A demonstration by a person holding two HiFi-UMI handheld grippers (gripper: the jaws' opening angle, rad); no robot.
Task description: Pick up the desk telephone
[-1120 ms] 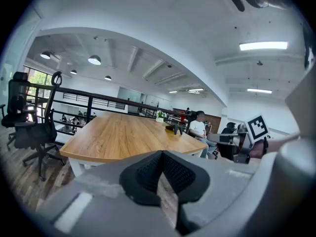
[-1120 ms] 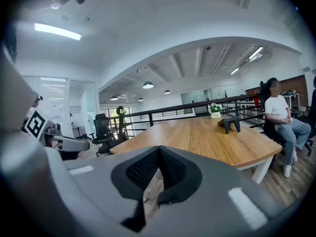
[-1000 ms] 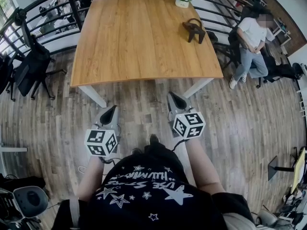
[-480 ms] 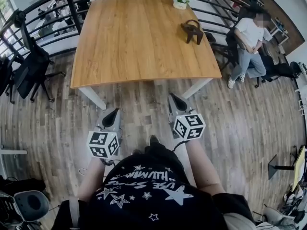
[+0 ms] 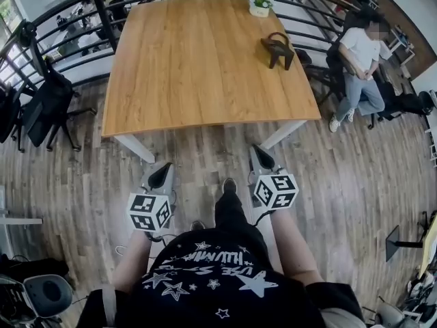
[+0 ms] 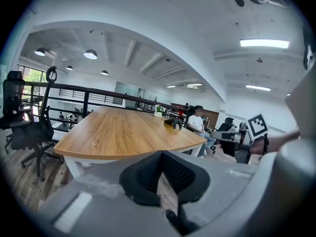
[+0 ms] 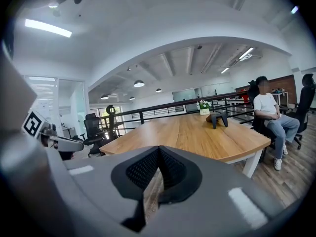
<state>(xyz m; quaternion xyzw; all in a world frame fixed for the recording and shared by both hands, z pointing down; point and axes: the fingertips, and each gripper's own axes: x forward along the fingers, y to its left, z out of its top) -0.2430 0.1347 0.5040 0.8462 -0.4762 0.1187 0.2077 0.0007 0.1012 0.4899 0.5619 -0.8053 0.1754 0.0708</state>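
Wood-topped worktop (image 5: pixel 198 67) filled the upper middle of the head view. We stood short of its near edge on the plank floor (image 5: pixel 341 176), so we judged the step in hand to be the approach. A black railing (image 5: pixel 102 16) ran behind the worktop, an office chair (image 5: pixel 48 98) stood off its left corner, and a seated person (image 5: pixel 360 53) sat beyond its right side. Our left claw (image 5: pixel 164 171) and right claw (image 5: pixel 261 156) hung over the floor before us, both pointing toward the worktop. In each gripper view the two jaws met at the tip with nothing between them, so both claws were closed and empty. The desk telephone (image 5: pixel 277 48), a small dark object, stood on the worktop near its far right edge, well apart from both claws; we could not make out a handset or cord. A small potted plant (image 5: pixel 259 1) stood at the far edge beyond it. To approach well, we judged that we should walk round toward the right side, since the telephone sat too far across to reach over the near edge. We would lead with the right claw and part its jaws only once close to the telephone, leaving room for the seated person and the plant.
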